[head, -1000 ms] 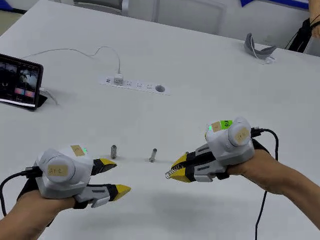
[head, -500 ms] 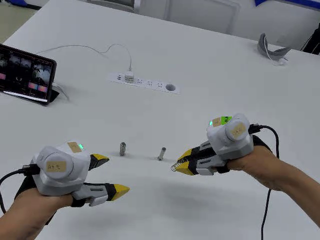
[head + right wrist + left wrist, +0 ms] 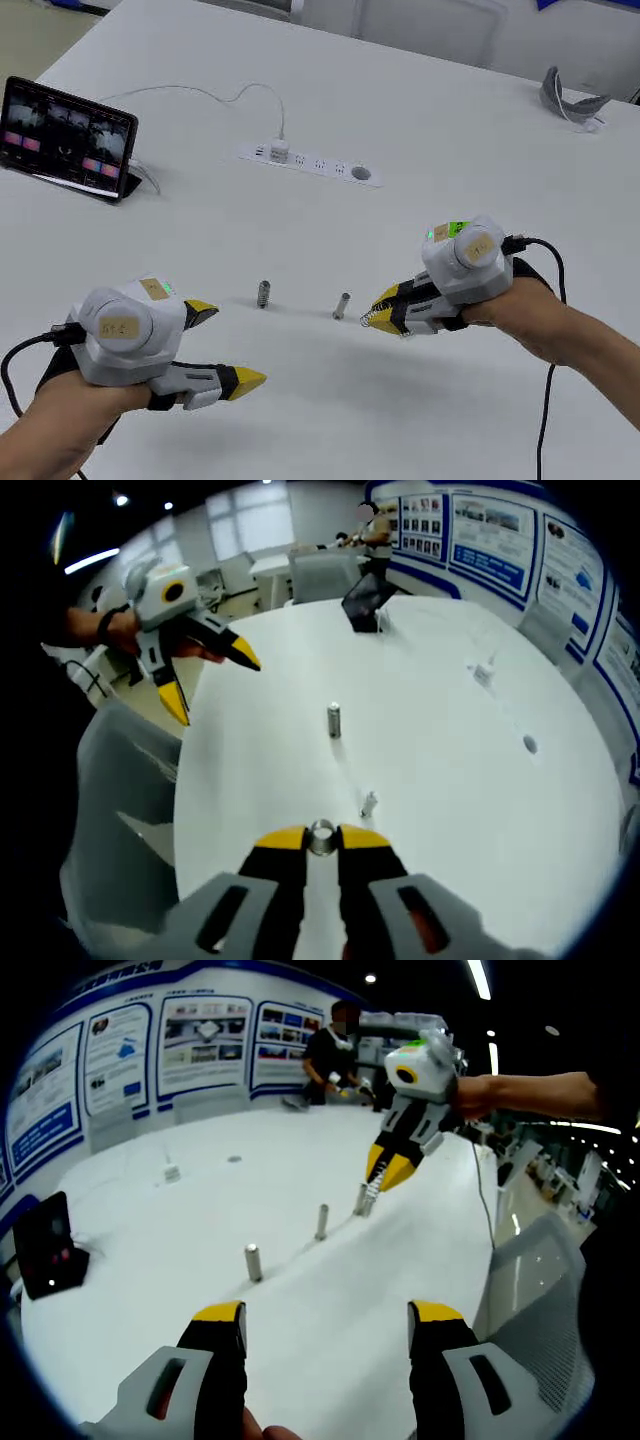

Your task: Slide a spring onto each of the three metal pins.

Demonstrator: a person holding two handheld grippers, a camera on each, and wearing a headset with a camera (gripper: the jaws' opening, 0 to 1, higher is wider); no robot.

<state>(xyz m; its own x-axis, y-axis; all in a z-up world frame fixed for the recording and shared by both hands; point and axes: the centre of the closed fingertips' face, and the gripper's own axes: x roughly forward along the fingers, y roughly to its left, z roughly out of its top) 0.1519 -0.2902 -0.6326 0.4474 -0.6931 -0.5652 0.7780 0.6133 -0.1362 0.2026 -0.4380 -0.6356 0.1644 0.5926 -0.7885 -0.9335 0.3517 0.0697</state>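
While the white table (image 3: 420, 140) spans the frame, the tablet (image 3: 68, 138) stands at upper left. My left gripper (image 3: 228, 344), lower left, gapes wide and empty. My right gripper (image 3: 383, 310), centre right, is pinched on a spring (image 3: 368, 319), its held end hidden. At centre, the left pin (image 3: 263, 293) looks ribbed but is too small to judge, and the middle pin (image 3: 342, 306) is bare. In the left gripper view the third pin (image 3: 360, 1203) meets the spring; I cannot tell whether they touch.

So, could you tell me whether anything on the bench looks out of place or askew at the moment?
Nothing stands out. The spring-covered pin and the bare pin stand upright on the table, the right claw holds a spring cleanly, and the left claw is open.
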